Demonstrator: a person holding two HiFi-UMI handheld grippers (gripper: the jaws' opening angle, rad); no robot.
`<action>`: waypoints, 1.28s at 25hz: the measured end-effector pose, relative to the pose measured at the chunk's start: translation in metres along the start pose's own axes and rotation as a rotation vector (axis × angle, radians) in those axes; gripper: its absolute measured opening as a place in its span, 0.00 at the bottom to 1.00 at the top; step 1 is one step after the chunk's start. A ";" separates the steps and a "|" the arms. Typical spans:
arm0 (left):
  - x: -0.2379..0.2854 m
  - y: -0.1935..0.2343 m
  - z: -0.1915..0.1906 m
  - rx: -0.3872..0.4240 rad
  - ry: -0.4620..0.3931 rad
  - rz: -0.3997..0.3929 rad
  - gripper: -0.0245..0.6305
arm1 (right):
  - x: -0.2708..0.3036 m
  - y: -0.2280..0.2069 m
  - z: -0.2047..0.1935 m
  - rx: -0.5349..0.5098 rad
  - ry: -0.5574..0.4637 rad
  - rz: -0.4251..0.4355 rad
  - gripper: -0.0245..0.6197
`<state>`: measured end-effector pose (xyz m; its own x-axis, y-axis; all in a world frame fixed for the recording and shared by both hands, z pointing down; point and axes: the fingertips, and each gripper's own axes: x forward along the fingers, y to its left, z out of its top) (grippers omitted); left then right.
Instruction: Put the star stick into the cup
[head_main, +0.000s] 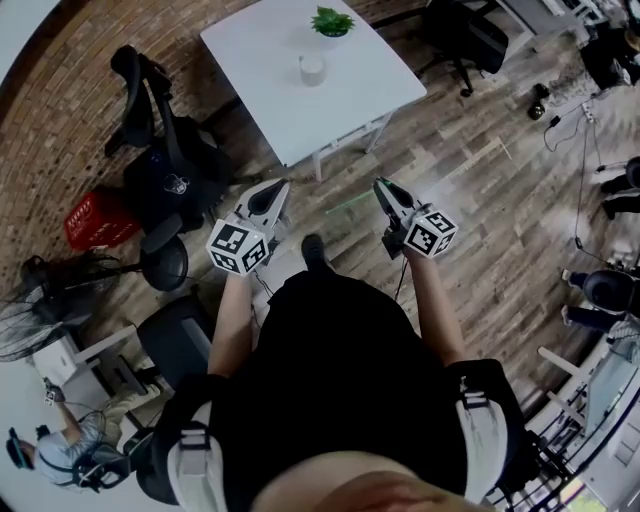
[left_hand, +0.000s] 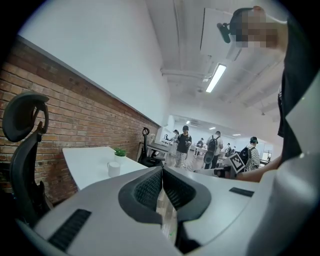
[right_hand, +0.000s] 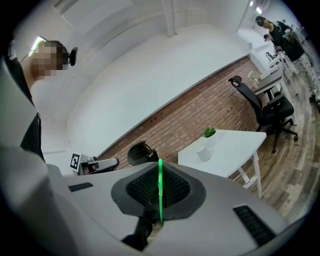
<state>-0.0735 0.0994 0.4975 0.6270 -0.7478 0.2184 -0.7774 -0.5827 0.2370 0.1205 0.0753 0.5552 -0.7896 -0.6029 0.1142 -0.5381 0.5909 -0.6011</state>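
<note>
The right gripper (head_main: 384, 190) clamps the green stick (right_hand: 160, 192) between its pads, with the thin shaft running up the middle and its tip just past them (the star end seems to be out of sight, though the view is poor). The left gripper (left_hand: 162, 174) is closed on nothing, pads together. Both hang in front of the person, over the floor (head_main: 470, 170). The cup (head_main: 312, 68) stands well ahead on the table (head_main: 260, 90), near a plant (head_main: 331, 22).

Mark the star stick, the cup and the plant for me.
star stick (right_hand: 160, 190): right gripper view, middle of its green shaft.
cup (head_main: 312, 72): head view, its side wall.
plant (head_main: 332, 20): head view, its leaves.
</note>
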 end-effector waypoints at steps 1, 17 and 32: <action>0.000 0.004 0.001 -0.002 -0.002 -0.004 0.07 | 0.004 0.000 0.000 -0.001 0.000 -0.003 0.06; -0.019 0.080 0.004 -0.039 -0.014 0.005 0.07 | 0.076 0.010 -0.003 -0.023 0.002 -0.013 0.06; -0.016 0.096 -0.009 -0.076 0.004 0.003 0.07 | 0.094 -0.002 -0.010 -0.022 0.030 -0.031 0.06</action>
<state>-0.1574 0.0585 0.5255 0.6254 -0.7478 0.2230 -0.7731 -0.5549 0.3072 0.0445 0.0233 0.5751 -0.7805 -0.6052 0.1566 -0.5689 0.5838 -0.5793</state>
